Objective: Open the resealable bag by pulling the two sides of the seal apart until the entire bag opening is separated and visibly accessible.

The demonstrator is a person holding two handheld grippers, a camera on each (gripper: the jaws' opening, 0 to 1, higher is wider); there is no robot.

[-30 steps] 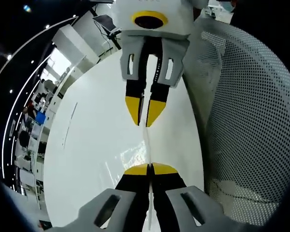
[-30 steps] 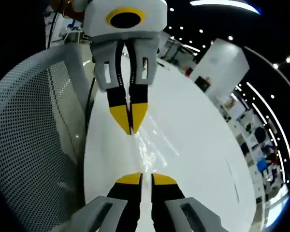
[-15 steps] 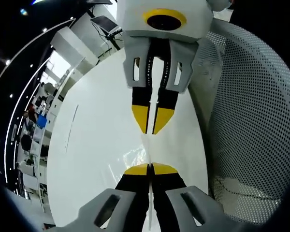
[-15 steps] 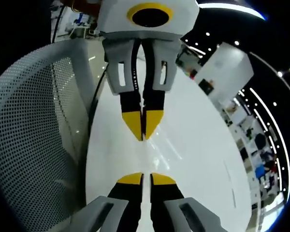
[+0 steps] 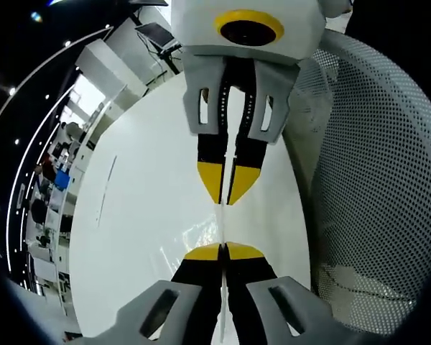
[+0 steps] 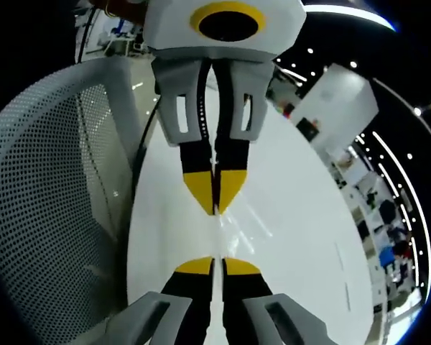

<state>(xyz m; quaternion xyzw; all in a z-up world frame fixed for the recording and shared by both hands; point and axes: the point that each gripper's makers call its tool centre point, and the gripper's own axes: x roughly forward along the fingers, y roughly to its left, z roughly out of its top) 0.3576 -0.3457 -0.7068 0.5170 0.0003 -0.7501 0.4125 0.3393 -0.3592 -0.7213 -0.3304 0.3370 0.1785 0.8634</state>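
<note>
Left tool (image 5: 223,248), seen from its own camera: both yellow-tipped black jaws are drawn together at the bottom of the left gripper view, clamped on a thin edge of the clear plastic resealable bag (image 5: 220,219). The bag film runs as a narrow, nearly edge-on strip from these jaws up to the opposing tool. It is transparent and hard to trace; only a few glints on the film mark its surface.

Right tool (image 5: 228,192), as it appears in the left gripper view: it comes down from the top, grey-bodied with black jaws and yellow tips. The tips are together and pinch the same strip of bag from the far side. The two tools face each other tip to tip, near but not touching, with the bag edge stretched between them.

Right gripper view confirms the arrangement from the other side. The right tool (image 6: 212,264) sits at the bottom with jaws closed on the bag (image 6: 216,224). The left tool (image 6: 214,198) descends from above, its tips likewise closed on the film. Whether the seal between them is parted cannot be told; the bag shows edge-on only.

Surroundings: the bag hangs above a white glossy desk (image 5: 144,215), with reflections beneath the tips. A white perforated mesh chair back (image 5: 373,180) stands at the right of the left gripper view and at the left of the right gripper view (image 6: 50,208).
</note>
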